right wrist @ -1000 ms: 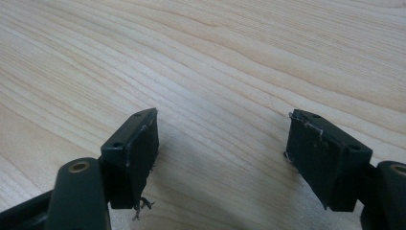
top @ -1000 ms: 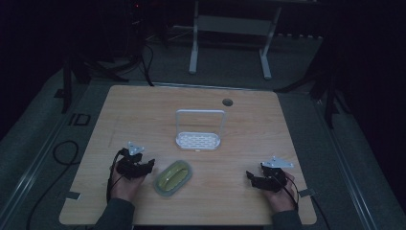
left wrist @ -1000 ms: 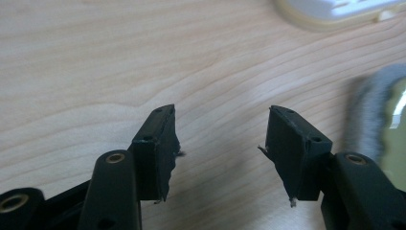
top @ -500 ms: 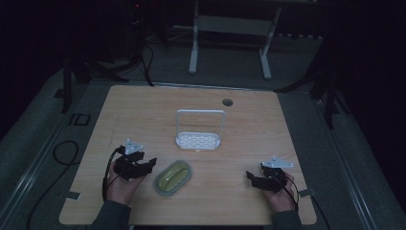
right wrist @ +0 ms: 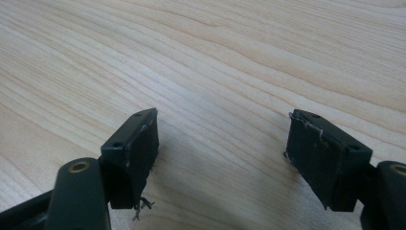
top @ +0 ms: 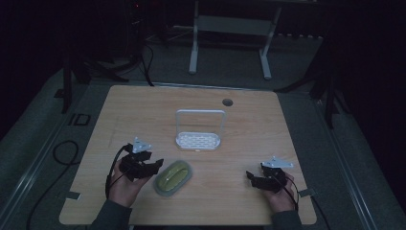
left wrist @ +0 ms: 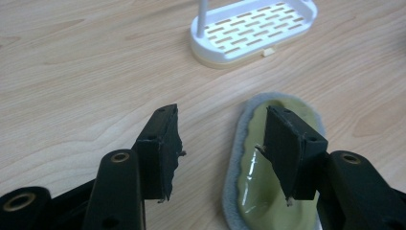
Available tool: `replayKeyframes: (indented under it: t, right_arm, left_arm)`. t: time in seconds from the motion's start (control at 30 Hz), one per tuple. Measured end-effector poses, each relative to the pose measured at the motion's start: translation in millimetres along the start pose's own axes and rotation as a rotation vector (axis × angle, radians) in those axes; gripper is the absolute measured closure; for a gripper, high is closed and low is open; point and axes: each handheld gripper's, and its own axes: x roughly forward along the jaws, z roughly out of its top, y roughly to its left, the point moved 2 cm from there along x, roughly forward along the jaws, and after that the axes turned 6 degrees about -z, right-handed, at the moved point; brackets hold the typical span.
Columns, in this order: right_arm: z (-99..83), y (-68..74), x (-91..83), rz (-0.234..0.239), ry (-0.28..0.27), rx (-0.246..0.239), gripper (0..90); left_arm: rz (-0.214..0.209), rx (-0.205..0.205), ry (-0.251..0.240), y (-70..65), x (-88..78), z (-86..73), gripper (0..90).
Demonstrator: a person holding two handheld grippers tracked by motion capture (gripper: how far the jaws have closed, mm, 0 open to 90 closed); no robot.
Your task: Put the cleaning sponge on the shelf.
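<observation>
Since a second ago our left tongs [top: 155,166] have slid rightward across the worktop [top: 134,110] and now sit just beside the left edge of the oval scrubber [top: 173,177], a yellow-green pad on a grey felt base. Our right tongs [top: 250,176] rest where they were, near the front right of the worktop, well apart from everything else.

From the left gripper view we see the left tongs [left wrist: 220,148] held apart, with a clear gap of bare wood between the jaws. One jaw overlaps the yellow-green scrubber [left wrist: 249,182] in that view; we cannot tell whether it touches it. Beyond the scrubber stands the white slotted rack [left wrist: 253,28], its thin upright post rising at the near corner.

From the right gripper view we see the right tongs [right wrist: 222,153] also apart, wide open over plain wood grain, frayed threads hanging from the pads [right wrist: 143,148].

In the high view the white rack [top: 197,140] sits mid-worktop with its tall wire hoop upright, behind the scrubber and apart from it. A small round hole [top: 227,102] marks the far side of the worktop.
</observation>
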Motion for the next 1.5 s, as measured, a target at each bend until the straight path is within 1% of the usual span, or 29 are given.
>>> replayKeyframes:
  t: [0.2,0.27,0.33,0.43,0.57,0.73,0.93,1.2,1.5]
  right_arm:
    - [0.0,0.0,0.0,0.0,0.0,0.0,26.1]
    - [0.0,0.0,0.0,0.0,-0.001,-0.001,26.1]
    - [0.0,0.0,0.1,0.0,-0.001,-0.001,26.1]
    - [0.0,0.0,0.0,0.0,0.0,-0.001,26.1]
    - [0.0,0.0,0.0,0.0,0.0,-0.001,26.1]
    - [0.0,0.0,0.0,0.0,-0.001,-0.001,26.1]
    - [0.0,0.0,0.1,-0.001,-0.001,0.0,26.1]
    - [0.0,0.0,0.0,0.0,0.0,-0.001,26.1]
    - [0.0,0.0,0.1,0.0,-0.001,0.0,26.1]
  left_arm:
    - [-0.021,0.016,0.028,-7.9,-2.4,3.5,46.0]
    - [-0.021,0.022,0.034,-10.1,-3.4,4.9,46.2]
    - [-0.027,0.023,0.043,-12.1,-4.1,6.2,47.4]
    - [-0.029,0.04,0.064,-15.2,-5.3,7.8,48.7]
    - [-0.039,0.051,0.082,-18.5,-5.4,9.9,50.3]
    - [-0.05,0.062,0.112,-20.7,-2.7,12.0,51.4]
    - [-0.074,0.082,0.148,-23.3,1.7,15.3,51.5]
    - [-0.097,0.122,0.216,-29.0,10.1,18.2,51.5]
    - [-0.116,0.148,0.261,-30.0,16.6,23.7,53.2]
